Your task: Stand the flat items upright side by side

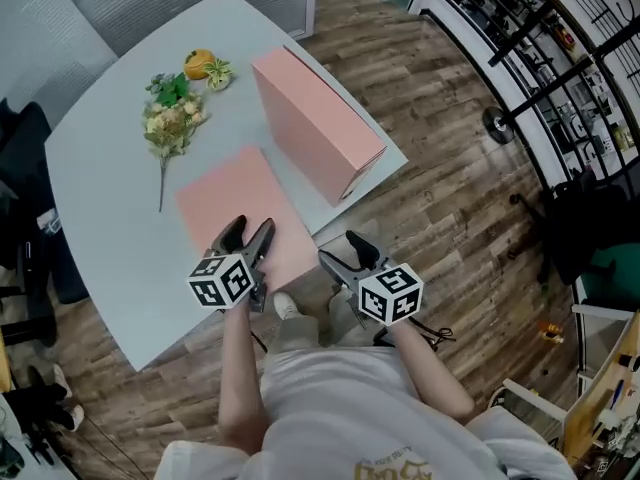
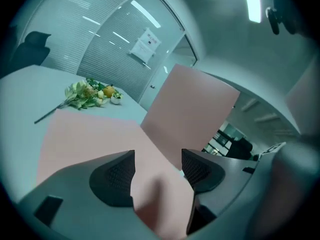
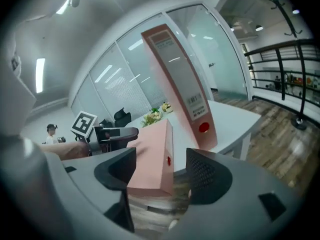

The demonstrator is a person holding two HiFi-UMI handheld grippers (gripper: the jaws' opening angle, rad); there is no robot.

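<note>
While the standing binder point(image 1: 315, 118) is upright on the table point(image 1: 100, 238) farther ahead of both tools, the flat binder point(image 1: 235, 203) lies directly beneath the left gripper point(image 1: 250, 234), whose jaws are spread over its cover, probably to steady it. The right gripper point(image 1: 343, 251), jaws likewise apart and holding nothing, faces that binder's spine just in front, seemingly lined up to pinch the edge and tip it up beside the other.
</note>
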